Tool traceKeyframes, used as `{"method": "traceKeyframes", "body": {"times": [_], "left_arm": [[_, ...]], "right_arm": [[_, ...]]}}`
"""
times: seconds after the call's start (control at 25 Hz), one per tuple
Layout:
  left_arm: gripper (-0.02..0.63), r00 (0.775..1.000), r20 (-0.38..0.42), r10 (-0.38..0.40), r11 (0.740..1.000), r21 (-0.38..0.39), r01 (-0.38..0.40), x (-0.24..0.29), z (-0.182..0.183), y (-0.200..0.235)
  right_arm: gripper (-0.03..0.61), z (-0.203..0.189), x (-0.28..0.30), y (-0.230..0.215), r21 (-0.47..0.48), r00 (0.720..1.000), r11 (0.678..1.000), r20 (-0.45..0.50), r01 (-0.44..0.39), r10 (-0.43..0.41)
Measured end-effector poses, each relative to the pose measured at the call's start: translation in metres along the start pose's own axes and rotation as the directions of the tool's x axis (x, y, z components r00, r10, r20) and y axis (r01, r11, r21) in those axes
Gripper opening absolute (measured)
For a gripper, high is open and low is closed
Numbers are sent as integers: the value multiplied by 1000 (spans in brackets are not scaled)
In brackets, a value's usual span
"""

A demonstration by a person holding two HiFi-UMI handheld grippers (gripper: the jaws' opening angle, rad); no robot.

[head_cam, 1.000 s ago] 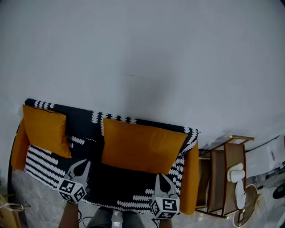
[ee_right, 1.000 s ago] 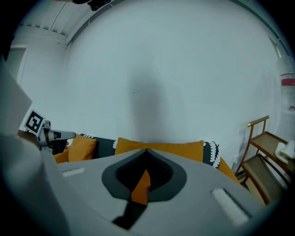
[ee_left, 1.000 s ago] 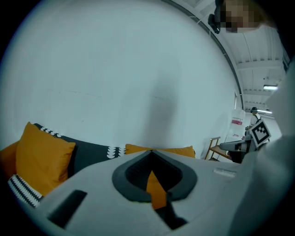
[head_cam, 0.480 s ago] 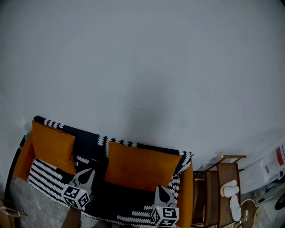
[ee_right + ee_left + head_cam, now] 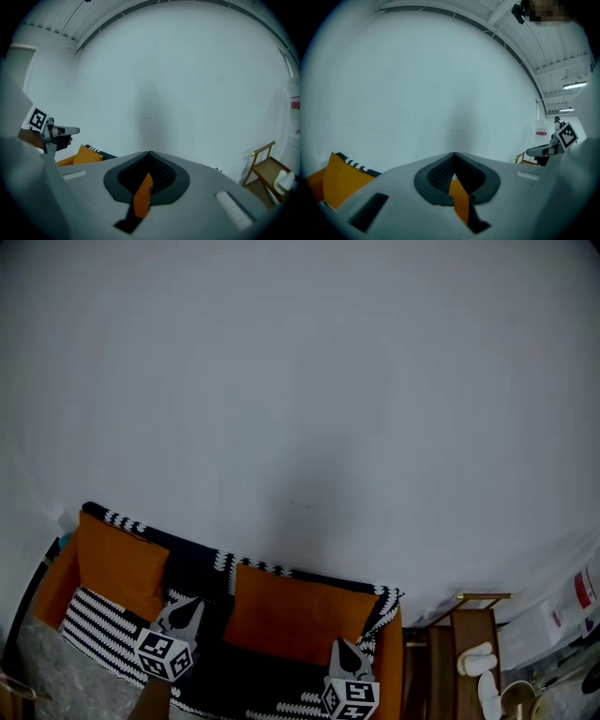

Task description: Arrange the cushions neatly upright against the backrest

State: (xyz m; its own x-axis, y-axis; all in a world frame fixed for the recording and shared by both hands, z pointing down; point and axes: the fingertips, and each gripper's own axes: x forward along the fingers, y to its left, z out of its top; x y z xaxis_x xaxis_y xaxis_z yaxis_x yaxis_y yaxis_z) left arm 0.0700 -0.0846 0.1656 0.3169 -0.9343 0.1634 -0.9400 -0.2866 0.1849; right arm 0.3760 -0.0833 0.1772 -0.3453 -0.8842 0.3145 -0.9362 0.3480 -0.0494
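**— What has changed on your side?**

— I've lifted both tools since a second ago, and my head view has tipped up, so the sofa [image 5: 202, 566] sits lower in the picture and bare wall [image 5: 309, 381] fills most of it. The left gripper [image 5: 187, 610] and right gripper [image 5: 347, 650] both have their jaws pressed together with nothing clamped. The orange sliver in each slit is only cushion fabric beyond.

**— And the cushions?**

— The small cushion [image 5: 120, 563] stands at the left end. The wide cushion [image 5: 298, 615] leans against the backrest [image 5: 208, 557] further right. Neither has shifted on the sofa.

**— So are you finished?**

— I judge the arranging done, or nearly so. Pulling up and away with empty jaws looks like backing off, not reaching in.
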Motion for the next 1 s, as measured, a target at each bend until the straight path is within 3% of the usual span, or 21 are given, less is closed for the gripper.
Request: {"method": "traceKeyframes", "body": {"times": [0.84, 1.0], "left_arm": [[2, 999, 48, 14, 995, 103, -18, -8, 60, 13], [2, 997, 70, 16, 997, 73, -22, -11, 67, 19]], "right_arm": [[12, 55, 10, 20, -54, 999, 998, 49, -15, 17], [12, 57, 11, 22, -61, 999, 998, 48, -17, 20]]}}
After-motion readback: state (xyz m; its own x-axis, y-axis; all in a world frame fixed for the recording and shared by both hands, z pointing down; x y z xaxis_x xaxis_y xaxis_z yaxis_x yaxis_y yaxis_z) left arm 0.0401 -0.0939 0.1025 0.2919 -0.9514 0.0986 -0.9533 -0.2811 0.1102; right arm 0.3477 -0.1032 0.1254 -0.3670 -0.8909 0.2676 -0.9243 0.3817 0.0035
